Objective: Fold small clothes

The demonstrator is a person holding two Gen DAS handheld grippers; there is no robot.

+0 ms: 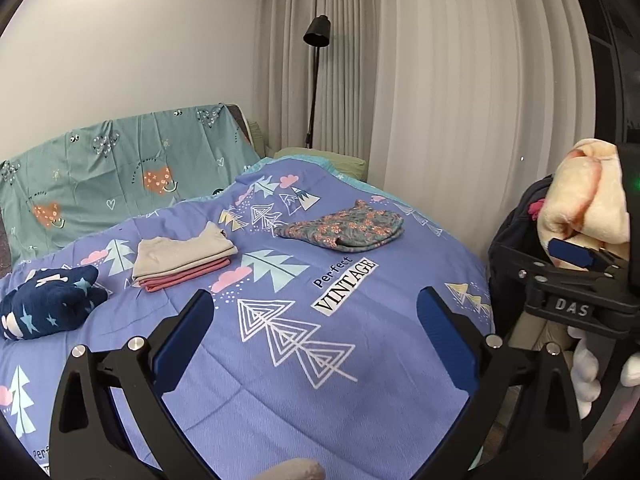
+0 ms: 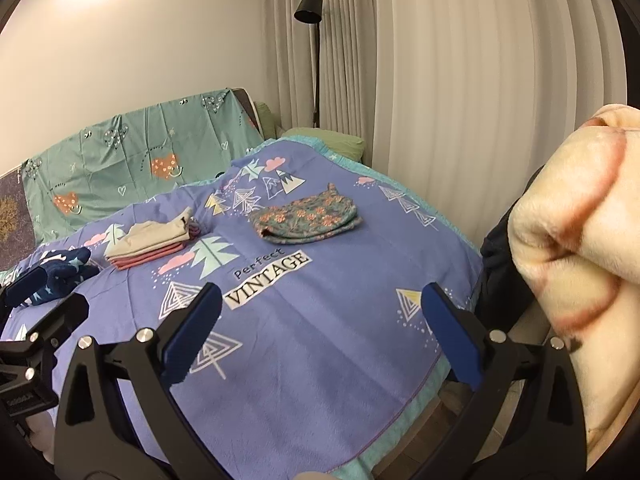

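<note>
Clothes lie in three lots on the purple bedspread (image 1: pixel 360 380), all of them well ahead of both our tongs and touching neither. Nearest our left gripper (image 1: pixel 316 320) – its jaws spread wide with nothing between them – a rumpled navy star-print garment (image 1: pixel 48 304) sits off to the left, unfolded. Beyond it rests a neat folded stack (image 1: pixel 180 262), beige on top and pink beneath, its long axis running from near-left to far-right across the bed. Farther right lies the floral garment (image 1: pixel 344 228), folded flat, its long axis running roughly left to right with a small pointed corner at the far edge. Our right gripper (image 2: pixel 320 320) also stands open and empty over the near edge of the bedspread, the floral garment (image 2: pixel 308 216) straight ahead of it and the folded stack (image 2: pixel 156 246) ahead to the left. Just to the right of this gripper, close to the lens, bulges a cream fleece bundle (image 2: pixel 580 240) with pinkish stripes – from the left view it sits beside the right gripper (image 1: pixel 576 268), though we cannot tell whether they touch.
</note>
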